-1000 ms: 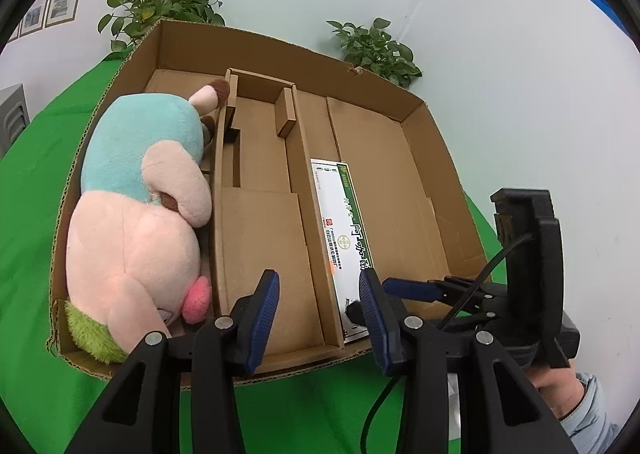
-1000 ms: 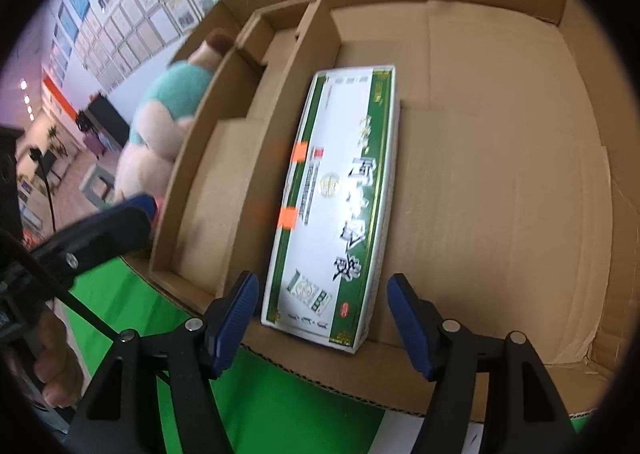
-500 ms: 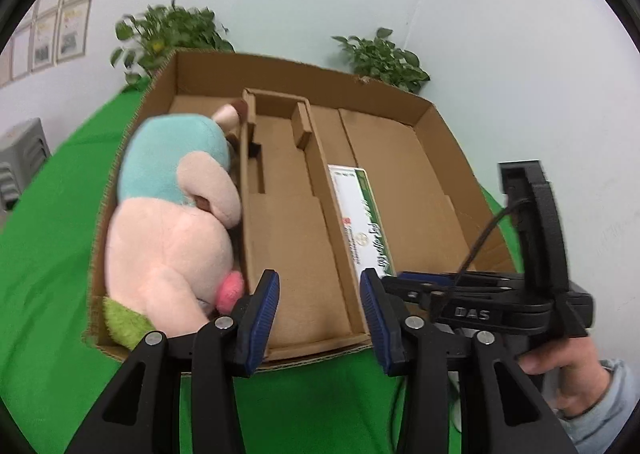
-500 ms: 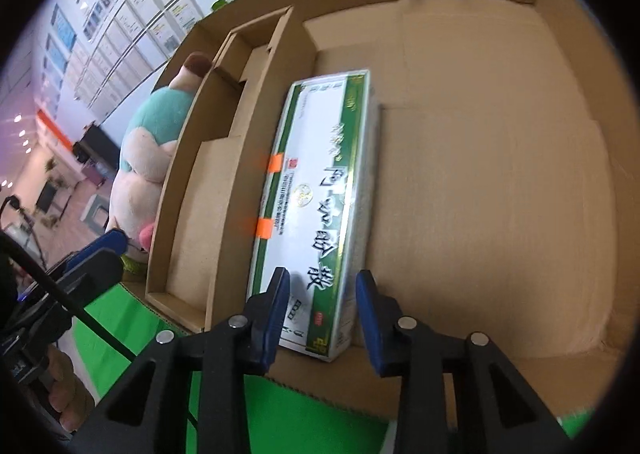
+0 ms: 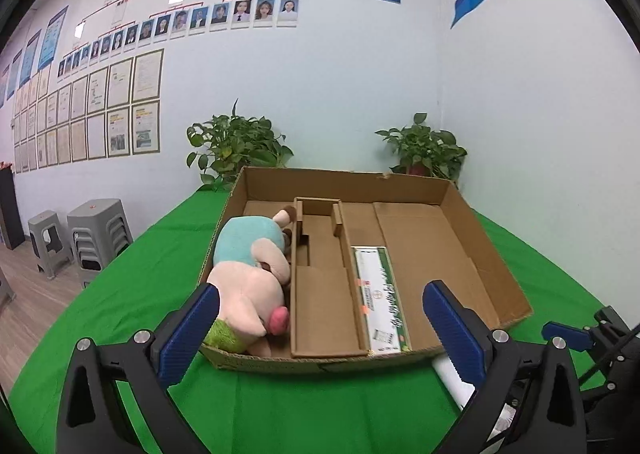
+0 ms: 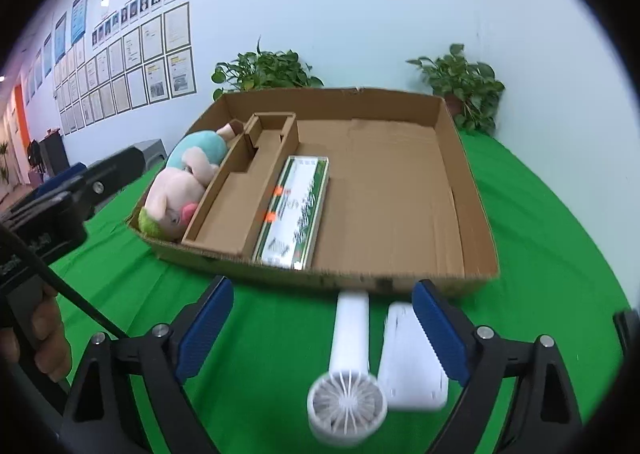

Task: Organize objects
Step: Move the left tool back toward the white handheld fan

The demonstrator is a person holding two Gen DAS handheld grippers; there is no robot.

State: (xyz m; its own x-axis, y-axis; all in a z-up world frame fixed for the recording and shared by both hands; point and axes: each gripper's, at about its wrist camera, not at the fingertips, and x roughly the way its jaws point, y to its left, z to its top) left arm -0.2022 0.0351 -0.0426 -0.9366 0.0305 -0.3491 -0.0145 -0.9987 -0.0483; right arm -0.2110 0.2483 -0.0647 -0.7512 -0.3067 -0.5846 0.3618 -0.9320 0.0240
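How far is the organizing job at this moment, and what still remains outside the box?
Done: the plush toy and the green-white carton lie in the cardboard box. In hand: nothing; the left tool and right tool both stand open and empty. Left: the white handheld fan and the flat white item lie on the green cloth.

- Bright green cloth (image 5: 304, 406) covers the table.
- Plain brown cardboard tray (image 5: 460, 197) sits on it.
- Plush toy (image 5: 248, 278): pale pink body, teal back, lime-green tuft, deeper pink snout.
- Long box (image 6: 298, 205): white face, green borders, two orange tags.
- Handheld fan (image 6: 347, 386) and flat case (image 6: 410, 366): white.
- Both grippers' pads (image 6: 440, 338): ribbed blue on black arms.
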